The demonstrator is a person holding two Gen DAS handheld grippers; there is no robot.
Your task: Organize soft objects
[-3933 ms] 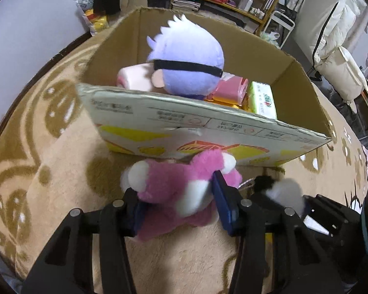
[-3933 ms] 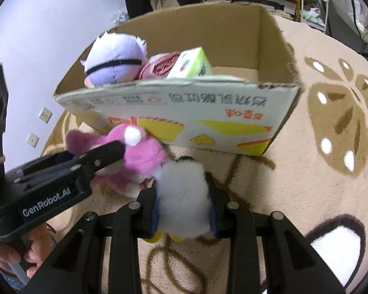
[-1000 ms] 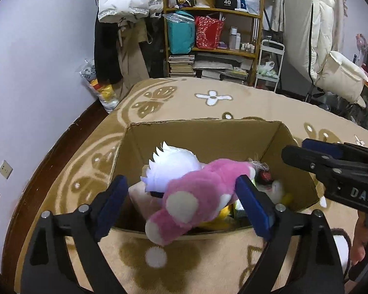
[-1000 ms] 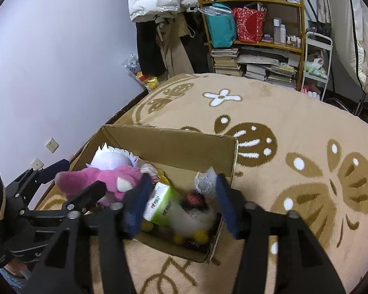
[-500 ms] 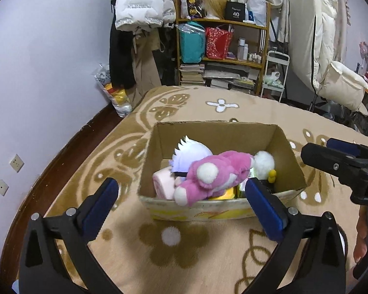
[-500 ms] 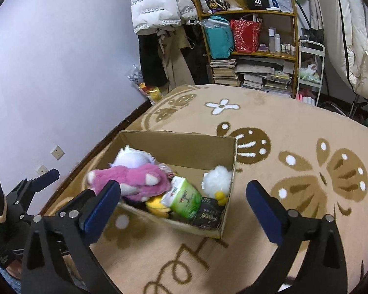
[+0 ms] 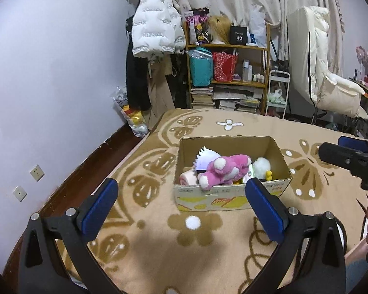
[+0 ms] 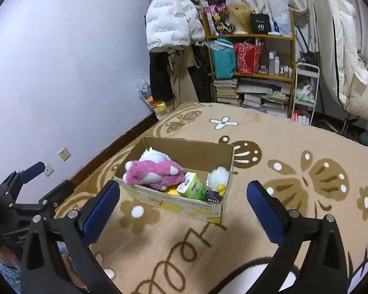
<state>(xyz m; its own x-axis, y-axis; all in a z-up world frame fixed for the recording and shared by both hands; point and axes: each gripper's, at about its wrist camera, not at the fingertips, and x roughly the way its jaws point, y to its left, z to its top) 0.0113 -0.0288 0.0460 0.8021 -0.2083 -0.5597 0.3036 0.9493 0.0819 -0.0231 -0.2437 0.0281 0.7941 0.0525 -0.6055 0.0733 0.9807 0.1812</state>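
An open cardboard box (image 7: 229, 199) stands on the patterned rug (image 7: 159, 240); it also shows in the right wrist view (image 8: 184, 207). A pink plush (image 7: 223, 169) lies on top inside it, over a white-haired plush (image 7: 203, 155). A white fluffy chick plush (image 7: 262, 167) sits at the box's right end, also seen in the right wrist view (image 8: 219, 175), next to a green tissue pack (image 8: 191, 186). The pink plush shows there too (image 8: 154, 172). My left gripper (image 7: 181, 207) is open and empty, well back from the box. My right gripper (image 8: 184, 207) is open and empty, also back from it.
A wooden shelf (image 7: 227, 78) with bags, books and bottles stands against the far wall, with hanging coats (image 7: 157, 31) to its left. A padded white chair (image 7: 331, 83) is at the right. A purple wall (image 7: 49, 85) and dark floor strip (image 7: 90, 161) run along the rug's left edge.
Both grippers let go of their plushes into the box and opened wide. Both have pulled back and up, so the box now looks smaller and farther away.
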